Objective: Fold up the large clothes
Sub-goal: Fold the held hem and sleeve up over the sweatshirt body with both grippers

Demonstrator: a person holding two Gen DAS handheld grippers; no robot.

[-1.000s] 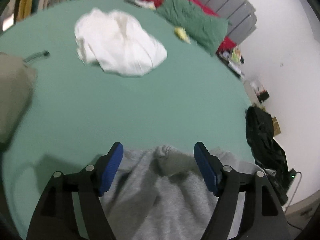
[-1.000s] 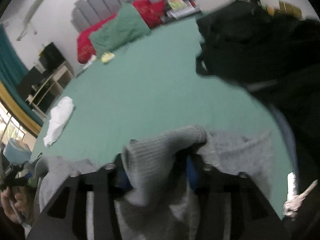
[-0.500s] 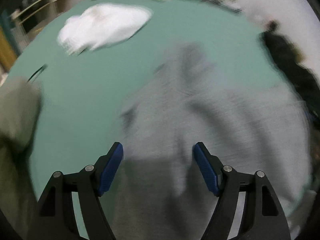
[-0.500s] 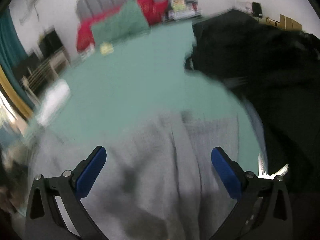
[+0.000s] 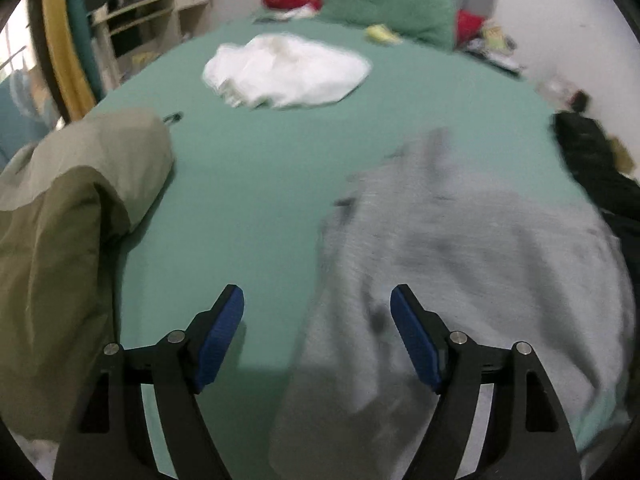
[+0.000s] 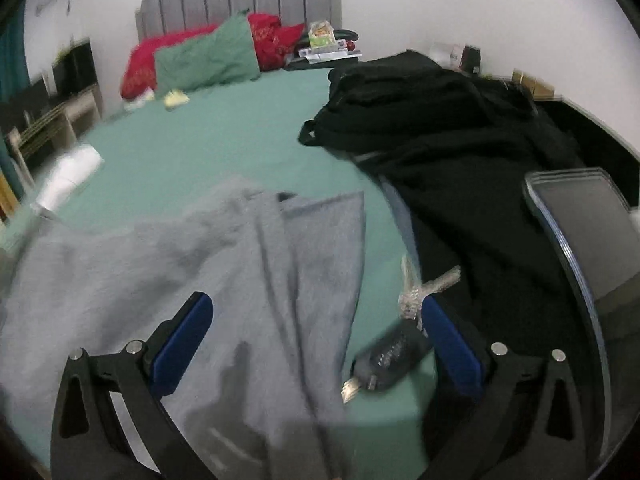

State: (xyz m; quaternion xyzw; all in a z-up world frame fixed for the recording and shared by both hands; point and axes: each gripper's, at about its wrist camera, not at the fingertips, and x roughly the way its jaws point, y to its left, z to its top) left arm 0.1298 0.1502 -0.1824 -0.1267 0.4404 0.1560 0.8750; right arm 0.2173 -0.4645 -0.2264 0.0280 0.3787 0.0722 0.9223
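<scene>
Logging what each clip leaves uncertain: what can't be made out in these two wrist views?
- Grey garment: motion-blurred in both views, its near part cut off by the lower frame edge; what kind of garment is unclear.
- Small dark object by the right gripper: blurred, unidentifiable.
- Black clothes: too dark to count pieces.
- Olive garment: cut by the left edge.
- Left gripper: open, over the grey garment's edge; contact unclear.

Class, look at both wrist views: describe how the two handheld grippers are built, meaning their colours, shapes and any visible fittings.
Both look alike. The left gripper and right gripper each have two black angular fingers with triangular cut-outs near the base. The jaws carry blue ribbed pads on their inner faces, and round silver screw heads sit on each finger. No cables, markings, sleeves or hands show in either view.
</scene>
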